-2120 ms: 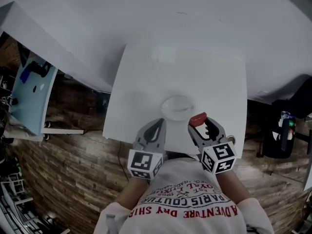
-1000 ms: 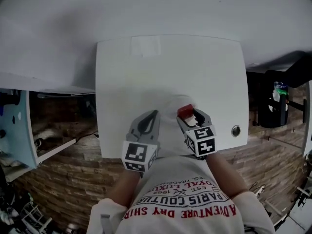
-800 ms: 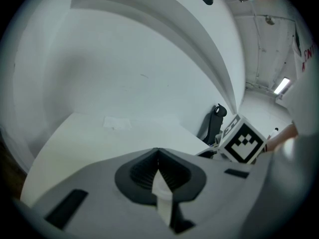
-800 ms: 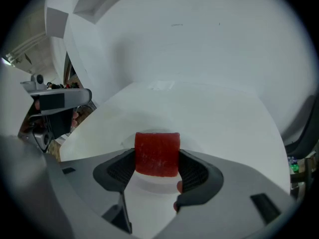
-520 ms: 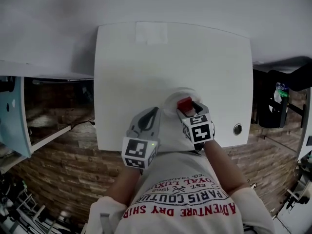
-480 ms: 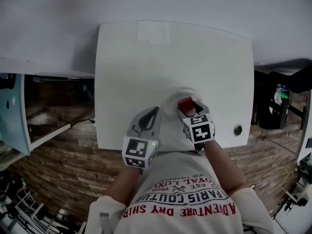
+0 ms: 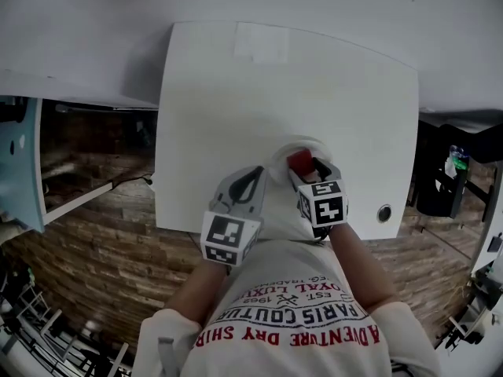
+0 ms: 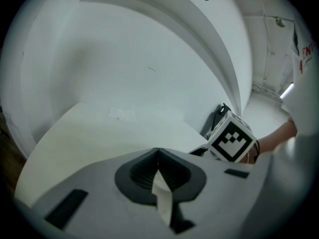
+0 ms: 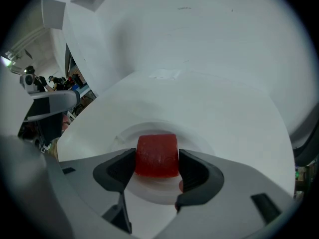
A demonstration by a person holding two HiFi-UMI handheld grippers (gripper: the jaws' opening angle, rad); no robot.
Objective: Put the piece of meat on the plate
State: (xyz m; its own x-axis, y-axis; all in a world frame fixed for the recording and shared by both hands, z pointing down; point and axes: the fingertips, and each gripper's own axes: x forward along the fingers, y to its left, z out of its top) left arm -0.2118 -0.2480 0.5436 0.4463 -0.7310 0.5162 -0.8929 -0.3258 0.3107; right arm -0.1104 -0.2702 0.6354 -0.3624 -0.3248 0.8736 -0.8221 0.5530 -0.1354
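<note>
Meat (image 9: 157,153) over the plate (image 9: 149,189), not yet released.
The red block sits clamped at its two sides between the jaws of the right gripper (image 9: 157,162), above the plate's middle; whether its underside touches the plate cannot be told. The left gripper (image 8: 158,156) hangs just left of the plate with its jaws pressed together on nothing, over the white table (image 7: 220,93). The risks seem to lie in the release. If the block hangs clear of the plate, it may bounce or tumble toward the plate's low rim. If it clings to one pad as the jaws part, it may be dragged sideways. A hard push down could also shove the light plate across the smooth table.
</note>
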